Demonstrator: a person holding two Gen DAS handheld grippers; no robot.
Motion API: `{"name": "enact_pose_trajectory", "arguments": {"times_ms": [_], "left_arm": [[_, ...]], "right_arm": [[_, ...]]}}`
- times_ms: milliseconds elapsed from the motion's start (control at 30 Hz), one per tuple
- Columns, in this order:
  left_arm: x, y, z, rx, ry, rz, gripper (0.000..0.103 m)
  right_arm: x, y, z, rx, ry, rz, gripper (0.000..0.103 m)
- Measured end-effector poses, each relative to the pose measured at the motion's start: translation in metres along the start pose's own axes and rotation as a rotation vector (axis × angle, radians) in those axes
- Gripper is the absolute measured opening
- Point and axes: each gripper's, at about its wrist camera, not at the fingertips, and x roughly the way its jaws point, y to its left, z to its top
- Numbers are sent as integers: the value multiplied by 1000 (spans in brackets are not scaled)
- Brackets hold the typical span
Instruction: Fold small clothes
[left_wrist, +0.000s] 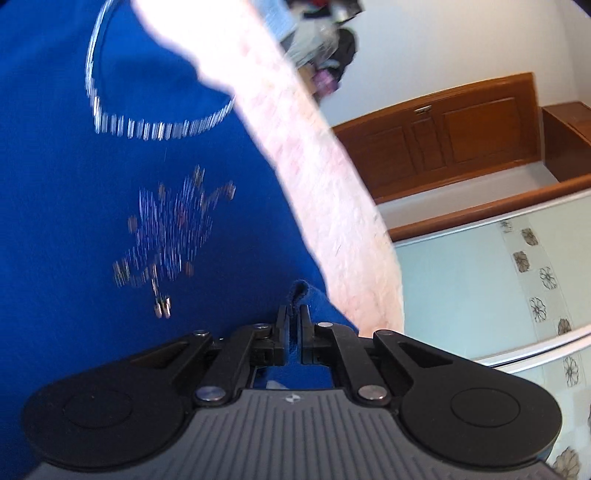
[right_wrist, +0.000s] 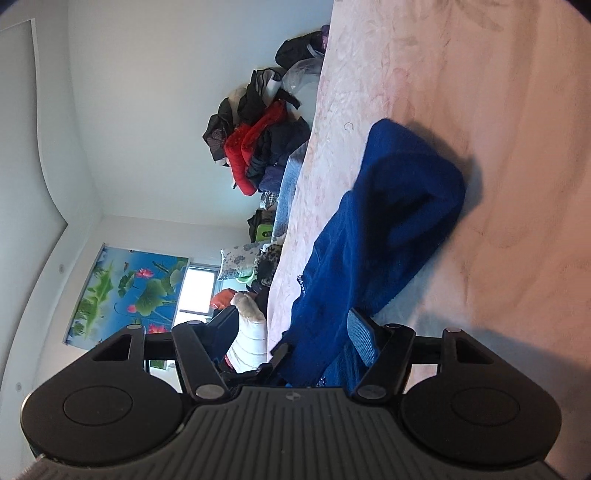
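My left gripper (left_wrist: 294, 317) pinches the blue top (left_wrist: 110, 229) edge, right gripper (right_wrist: 317, 339) spread wide around its fabric (pink bedspread (right_wrist: 517, 147) underneath).

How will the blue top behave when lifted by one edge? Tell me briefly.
Probably floppy: the blue top bunches in soft folds on the pink bedspread. Likely light, since the left gripper holds it by a small pinch. Its beaded trim may snag.

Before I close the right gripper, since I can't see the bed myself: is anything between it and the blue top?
Nothing visible. The right gripper is open with the blue top already between its fingers; the left gripper is shut on an edge.
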Motion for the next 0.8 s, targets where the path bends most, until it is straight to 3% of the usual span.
{"name": "enact_pose_trajectory", "arguments": {"times_ms": [67,167,333,500,700,800], "left_arm": [[-33,1,21,40,-79,7,3],[-88,18,55,66,-226,94,3],[-152,78,94,-33,-338,276,3],[-172,112,93,-76,-354,322,3],[-177,110,100,-75,-358,313,3],[-182,107,107,-54,-375,325,3]], "right_arm": [[-4,4,3,-28,-1,-11,66],[-10,8,10,-64,-10,-31,69],[7,12,28,-129,9,-130,70],[63,25,41,-286,86,-283,69],[143,44,43,-454,207,-422,69],[167,49,42,-504,214,-441,69]]}}
